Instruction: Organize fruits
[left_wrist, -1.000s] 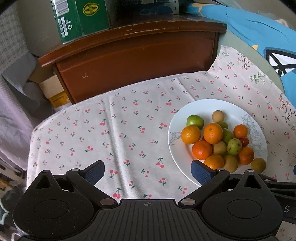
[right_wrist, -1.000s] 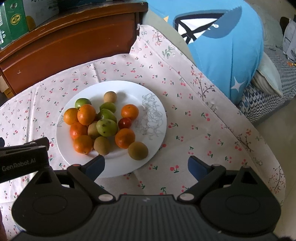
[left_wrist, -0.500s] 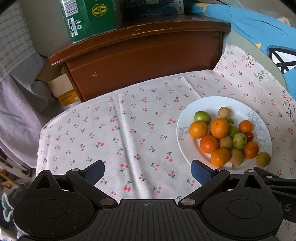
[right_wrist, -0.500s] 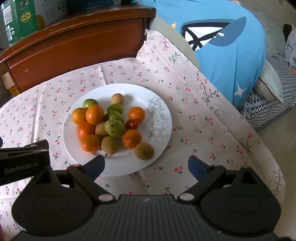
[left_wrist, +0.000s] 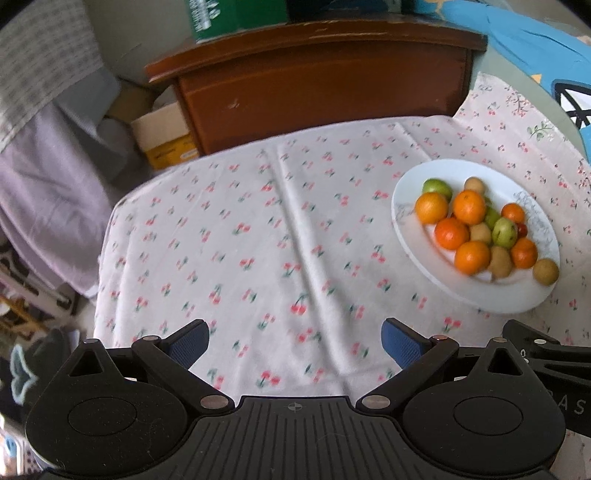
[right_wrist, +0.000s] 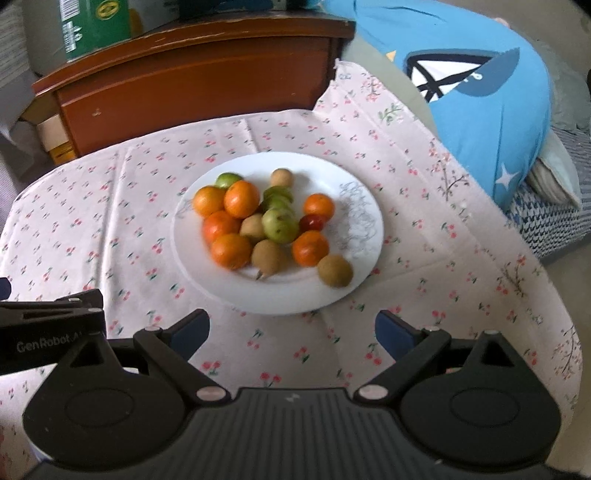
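Note:
A white plate (right_wrist: 362, 258) on a cherry-print tablecloth (right_wrist: 110, 229) holds several fruits: oranges (right_wrist: 242, 198), green fruits (right_wrist: 280, 225), brown kiwis (right_wrist: 334, 270) and a small red fruit (right_wrist: 312, 222). In the left wrist view the plate (left_wrist: 413, 243) lies at the right, with oranges (left_wrist: 451, 233) on it. My left gripper (left_wrist: 295, 341) is open and empty over bare cloth, left of the plate. My right gripper (right_wrist: 291, 332) is open and empty, just in front of the plate's near rim.
A brown wooden cabinet (left_wrist: 317, 88) stands behind the table with a green carton (right_wrist: 94, 29) on top. A blue cushion (right_wrist: 480, 96) lies to the right. Cardboard boxes (left_wrist: 162, 136) and grey cloth (left_wrist: 48, 184) are at the left. The left gripper's body (right_wrist: 48, 332) shows at the right view's left edge.
Both grippers have drawn back and away from the plate; it now sits farther off in both views. The left gripper has swung left. The jaws stayed open.

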